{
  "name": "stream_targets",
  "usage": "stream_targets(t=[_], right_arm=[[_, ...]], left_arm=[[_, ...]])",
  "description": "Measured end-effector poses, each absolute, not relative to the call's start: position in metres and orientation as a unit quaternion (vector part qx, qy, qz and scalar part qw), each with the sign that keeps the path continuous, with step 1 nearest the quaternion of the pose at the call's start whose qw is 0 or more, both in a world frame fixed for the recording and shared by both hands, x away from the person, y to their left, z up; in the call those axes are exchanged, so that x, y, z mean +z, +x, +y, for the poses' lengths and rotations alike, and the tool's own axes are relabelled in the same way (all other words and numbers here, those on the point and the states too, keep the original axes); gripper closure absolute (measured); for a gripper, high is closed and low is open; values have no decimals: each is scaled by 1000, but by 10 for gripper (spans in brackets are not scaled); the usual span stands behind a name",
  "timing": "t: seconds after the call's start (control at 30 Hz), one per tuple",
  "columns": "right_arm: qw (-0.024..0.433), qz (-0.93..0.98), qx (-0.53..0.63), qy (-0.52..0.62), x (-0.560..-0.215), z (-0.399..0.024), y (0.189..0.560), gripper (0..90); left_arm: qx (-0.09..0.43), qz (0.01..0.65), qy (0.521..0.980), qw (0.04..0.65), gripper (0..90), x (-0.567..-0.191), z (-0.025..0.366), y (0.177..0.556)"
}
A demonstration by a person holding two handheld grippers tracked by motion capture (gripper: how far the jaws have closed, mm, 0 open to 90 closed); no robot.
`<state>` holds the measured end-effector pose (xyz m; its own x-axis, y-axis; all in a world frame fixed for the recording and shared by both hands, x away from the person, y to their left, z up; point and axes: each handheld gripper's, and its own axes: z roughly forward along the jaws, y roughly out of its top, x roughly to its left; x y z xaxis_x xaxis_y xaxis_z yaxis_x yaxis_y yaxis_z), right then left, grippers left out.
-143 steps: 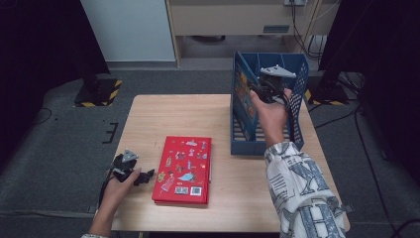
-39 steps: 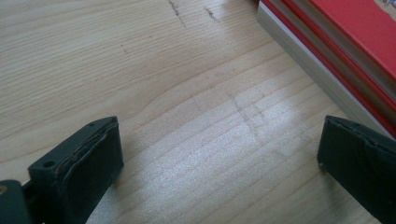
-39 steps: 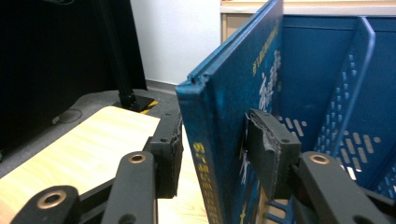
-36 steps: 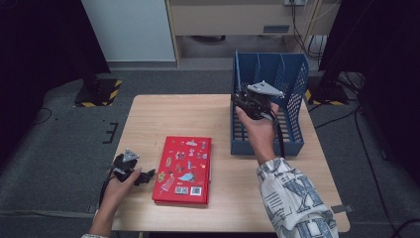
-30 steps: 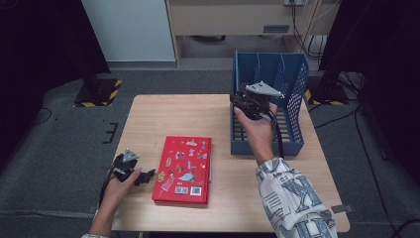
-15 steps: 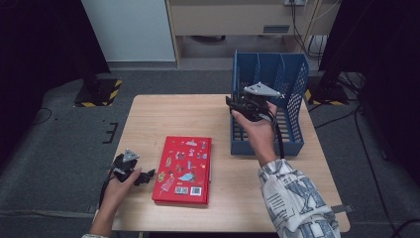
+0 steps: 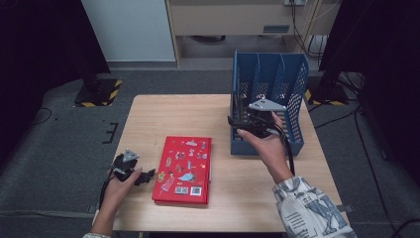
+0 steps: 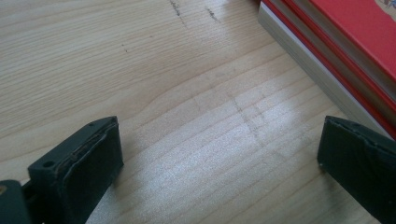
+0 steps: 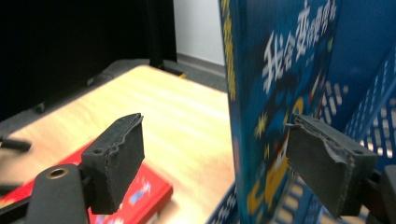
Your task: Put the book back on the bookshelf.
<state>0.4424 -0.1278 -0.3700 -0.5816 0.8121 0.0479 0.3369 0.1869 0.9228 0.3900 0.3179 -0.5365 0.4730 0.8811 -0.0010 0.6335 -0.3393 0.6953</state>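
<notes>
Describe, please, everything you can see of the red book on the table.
The red book lies flat and closed on the wooden table, near its front edge, cover up. The cover is bright red with small colourful pictures scattered over it and a white label near the bottom. In the left gripper view its side shows pale page edges between red bands, so it may be two stacked books. The left gripper sits open just beside it; whether it touches is unclear.
</notes>
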Motion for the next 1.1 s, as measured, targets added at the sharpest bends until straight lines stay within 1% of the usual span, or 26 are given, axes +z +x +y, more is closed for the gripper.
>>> stream_targets(t=[0.1, 0.17, 0.27, 0.43, 0.63, 0.87, 0.97, 1.1], right_arm=[[215, 739, 503, 393, -382, -134, 430, 184], [215, 742, 500, 391, -390, -138, 421, 182], [198, 746, 501, 391, -402, -144, 411, 178], [182, 751, 502, 389, -418, -153, 399, 179], [174, 761, 500, 374, -427, -148, 389, 140], [167, 768, 503, 359, -437, -137, 386, 92], [163, 780, 490, 354, -446, -130, 385, 91], [157, 790, 474, 355, -458, -118, 381, 143]], left_arm=[[192, 476, 796, 322, 0, -536, 318, 390], [192, 476, 795, 322, 0, -536, 318, 390], [193, 477, 795, 322, 0, -536, 318, 389], [193, 477, 795, 322, 0, -536, 319, 388], [192, 475, 796, 321, 0, -536, 320, 390], [188, 474, 799, 318, 0, -535, 320, 389], [187, 474, 800, 317, 15, -534, 321, 388], [189, 477, 798, 316, 33, -533, 323, 385]])
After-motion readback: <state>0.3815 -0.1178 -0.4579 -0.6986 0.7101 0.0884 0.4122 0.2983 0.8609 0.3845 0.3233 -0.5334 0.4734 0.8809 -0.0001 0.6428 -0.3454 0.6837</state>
